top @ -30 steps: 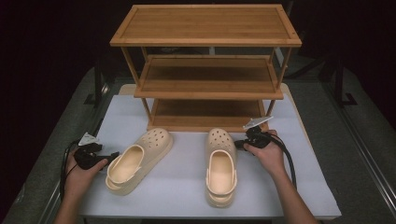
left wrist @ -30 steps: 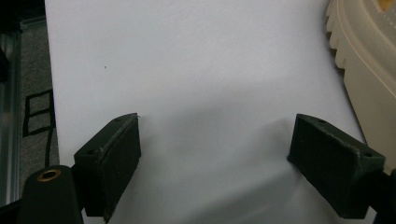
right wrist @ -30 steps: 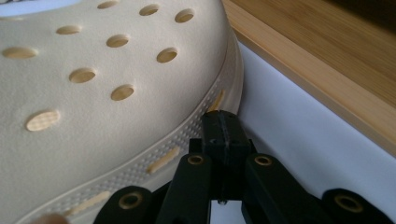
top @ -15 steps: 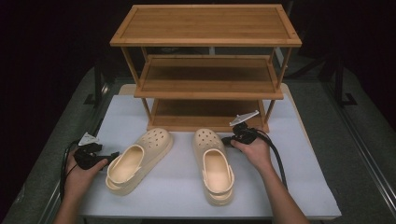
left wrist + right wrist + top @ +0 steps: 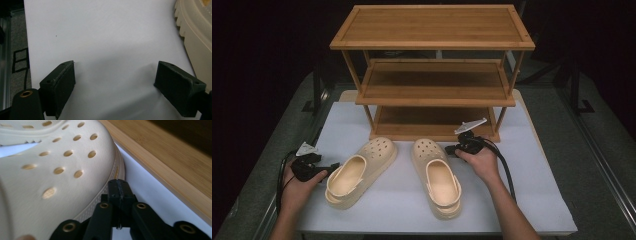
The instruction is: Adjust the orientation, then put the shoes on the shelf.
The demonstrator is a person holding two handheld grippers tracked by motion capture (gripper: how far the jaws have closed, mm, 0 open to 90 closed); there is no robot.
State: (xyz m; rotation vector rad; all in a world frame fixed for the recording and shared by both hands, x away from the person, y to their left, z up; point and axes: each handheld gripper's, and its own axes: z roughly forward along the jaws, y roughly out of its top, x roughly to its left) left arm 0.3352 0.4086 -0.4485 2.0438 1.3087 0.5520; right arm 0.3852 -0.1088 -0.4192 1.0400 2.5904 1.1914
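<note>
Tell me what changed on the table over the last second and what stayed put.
The right clog slid left toward the left clog, pushed at its toe by the right hand-held gripper, whose closed jaws have just begun opening and hold nothing. The left clog, the left hand-held gripper with its jaws open, and the wooden rack stayed as they were.

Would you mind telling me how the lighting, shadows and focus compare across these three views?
High view: the white table cover is evenly lit, the surroundings fall to black, and everything looks sharp. Left gripper view: soft shadows spread on the cover from the open left gripper. Right gripper view: the shut right gripper is fairly sharp, while the nearest part of the right clog blurs.
</note>
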